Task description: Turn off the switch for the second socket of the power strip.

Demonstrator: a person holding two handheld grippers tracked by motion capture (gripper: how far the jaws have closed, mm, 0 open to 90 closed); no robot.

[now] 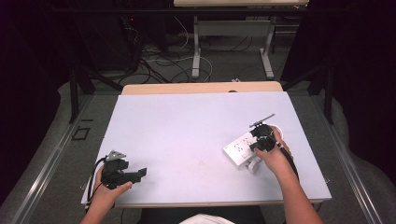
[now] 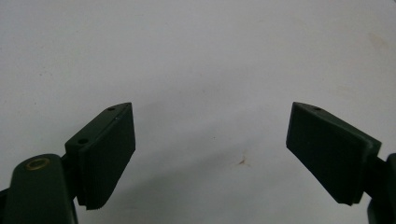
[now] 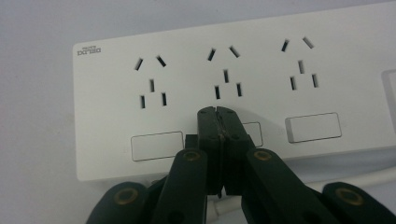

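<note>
Right claw [image 3: 218, 112] together over white power strip's [image 3: 187, 60] middle switch; left claw [image 2: 210, 149] apart.

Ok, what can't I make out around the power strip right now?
- Middle switch: right gripper view, mostly covered by the shut right gripper; contact unclear.
- Power strip, right end: same view, cut off by the frame edge.
- Brand print: same view, too small to read.
- Power strip's right part: high view, hidden under the right hand.
</note>
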